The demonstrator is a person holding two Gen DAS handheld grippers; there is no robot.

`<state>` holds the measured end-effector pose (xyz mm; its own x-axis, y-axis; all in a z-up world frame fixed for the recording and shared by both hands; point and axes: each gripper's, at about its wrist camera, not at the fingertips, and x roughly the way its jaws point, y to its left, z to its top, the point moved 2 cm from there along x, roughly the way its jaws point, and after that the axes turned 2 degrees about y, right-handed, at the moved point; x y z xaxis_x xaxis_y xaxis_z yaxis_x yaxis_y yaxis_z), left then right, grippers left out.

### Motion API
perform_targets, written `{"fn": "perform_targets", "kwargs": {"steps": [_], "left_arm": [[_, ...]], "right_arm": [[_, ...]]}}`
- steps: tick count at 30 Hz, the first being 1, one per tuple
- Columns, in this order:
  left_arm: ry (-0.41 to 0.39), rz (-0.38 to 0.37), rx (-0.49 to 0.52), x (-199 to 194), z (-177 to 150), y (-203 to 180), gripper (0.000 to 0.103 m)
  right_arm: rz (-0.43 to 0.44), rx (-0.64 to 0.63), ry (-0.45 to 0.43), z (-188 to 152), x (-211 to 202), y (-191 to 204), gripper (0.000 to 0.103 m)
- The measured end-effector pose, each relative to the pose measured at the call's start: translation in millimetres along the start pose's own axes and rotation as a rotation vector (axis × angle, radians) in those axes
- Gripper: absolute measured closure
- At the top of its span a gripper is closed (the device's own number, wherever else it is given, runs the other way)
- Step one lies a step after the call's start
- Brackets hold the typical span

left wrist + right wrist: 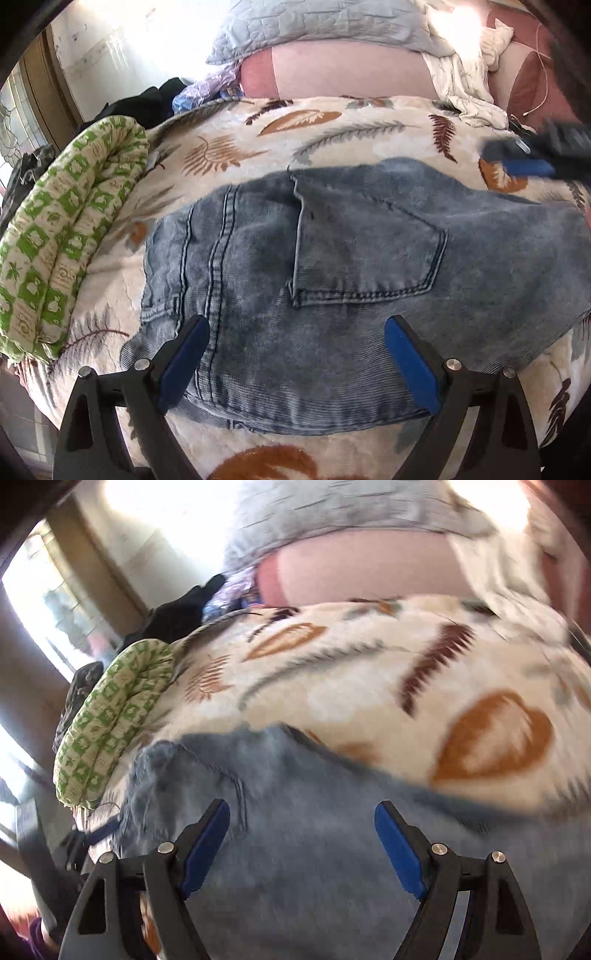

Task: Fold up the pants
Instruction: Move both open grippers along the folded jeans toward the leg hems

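Over a feather-print blanket (332, 129), both grippers hang with jaws spread wide, nothing between the blue pads. Left gripper (297, 330): empty, above the near part of the folded jeans (332, 258); whether the fingers touch the denim cannot be told. Jeans spread ahead of and under it, back pocket (369, 251) just beyond the fingertips, slightly right of centre. Long axis runs crosswise to the fingers, left to right; thick seam edge at left. Right gripper (303, 818): empty, over the same denim (314, 849), view motion-blurred; its blurred fingers show at far right in the left view. Rolled green-patterned quilt (66, 240) lies well left of the jeans.
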<state>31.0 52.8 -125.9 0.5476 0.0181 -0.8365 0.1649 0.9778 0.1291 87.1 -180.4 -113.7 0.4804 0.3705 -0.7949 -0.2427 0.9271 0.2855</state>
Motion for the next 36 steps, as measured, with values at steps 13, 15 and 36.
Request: {"fn": "perform_targets", "kwargs": {"steps": [13, 15, 36], "left_arm": [[-0.005, -0.024, -0.009, 8, -9, 0, 0.007], [-0.006, -0.025, -0.008, 9, -9, 0, 0.007], [-0.001, -0.037, -0.023, 8, -14, 4, 0.007]], "right_arm": [[0.125, -0.002, 0.118, 50, 86, 1, 0.036], [0.146, -0.004, 0.120, 51, 92, 2, 0.039], [0.008, -0.037, 0.070, 42, 119, 4, 0.083]]}}
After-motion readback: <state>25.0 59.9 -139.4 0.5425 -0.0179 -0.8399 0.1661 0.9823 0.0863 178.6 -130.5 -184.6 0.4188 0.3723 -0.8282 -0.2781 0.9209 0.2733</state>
